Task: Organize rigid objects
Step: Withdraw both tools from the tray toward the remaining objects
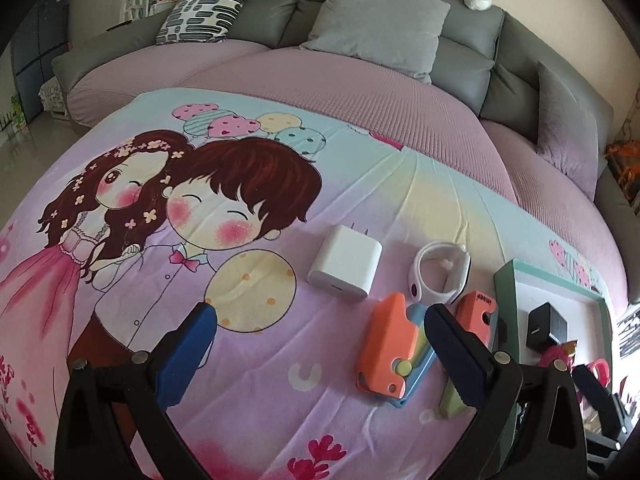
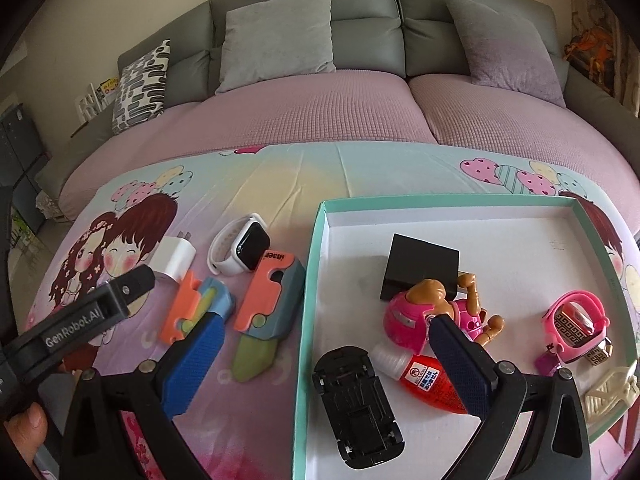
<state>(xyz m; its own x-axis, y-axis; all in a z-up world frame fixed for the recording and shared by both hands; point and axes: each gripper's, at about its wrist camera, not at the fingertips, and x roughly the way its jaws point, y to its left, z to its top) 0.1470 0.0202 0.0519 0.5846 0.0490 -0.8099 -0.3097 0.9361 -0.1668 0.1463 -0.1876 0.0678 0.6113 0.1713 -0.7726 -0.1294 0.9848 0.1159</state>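
Note:
On the cartoon-print cloth lie a white charger [image 1: 346,262], a white smartwatch [image 1: 440,272] and two orange toy knives [image 1: 388,344] [image 1: 478,312]. My left gripper [image 1: 320,312] hangs open and wide above the cloth. The nearer orange knife lies below, just inside its right finger, untouched. In the right wrist view my right gripper [image 2: 325,322] is open over the left wall of the teal box [image 2: 316,260]. Nothing is between its fingers. The box holds a black adapter [image 2: 422,266], a pink toy dog [image 2: 432,308], a red bottle [image 2: 428,380] and an upturned black toy car [image 2: 360,396].
A pink toy bag [image 2: 576,324] and a white fence piece [image 2: 608,392] lie at the box's right side. The left gripper's black housing [image 2: 80,326] crosses the lower left, with a thumb [image 2: 28,420] below it. Behind the cloth stands a grey sofa [image 2: 360,40] with cushions.

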